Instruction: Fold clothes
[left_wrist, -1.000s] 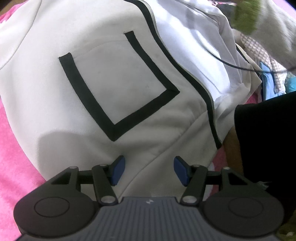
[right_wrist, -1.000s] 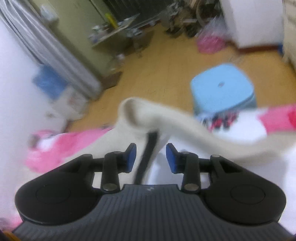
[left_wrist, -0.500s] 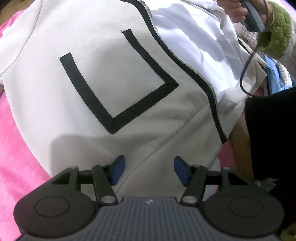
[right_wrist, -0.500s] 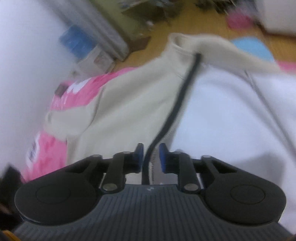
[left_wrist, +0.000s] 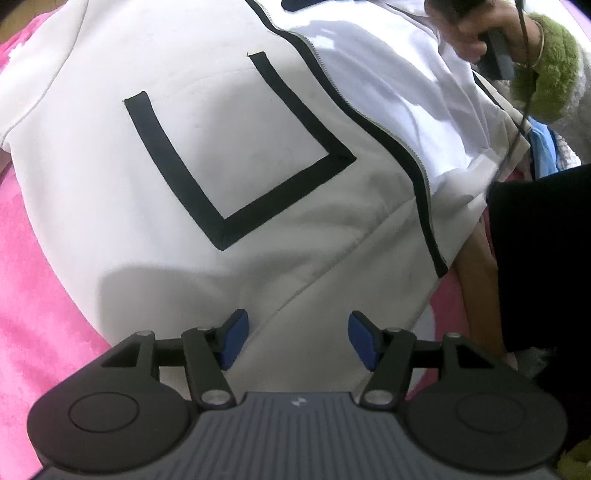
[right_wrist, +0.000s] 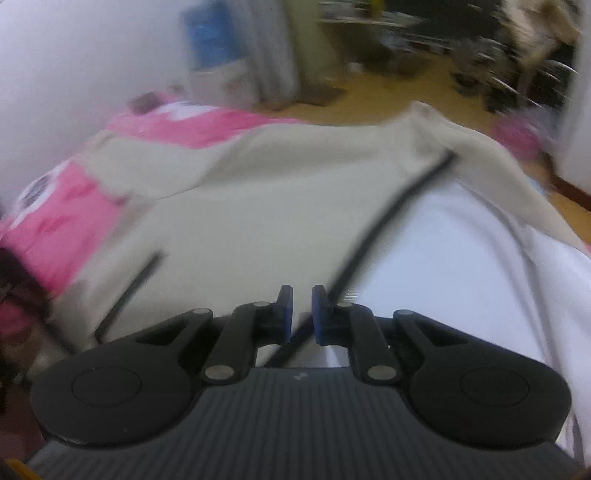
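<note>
Pink blanket (left_wrist: 33, 295) under white jacket (left_wrist: 184, 229)

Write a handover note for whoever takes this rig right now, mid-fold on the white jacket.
Left gripper: open, poised over the white jacket near its hem, holding nothing.
Right gripper: jaws have just been closing and now stand nearly shut around the jacket's black zipper edge; fabric lies between the pads.
The jacket lies spread on the pink blanket, front up, zipper partly open, black-trimmed pocket showing.
Done: jacket laid out, front edge gripped.
Left: fold the sides and sleeves in, then fold it in half.
</note>
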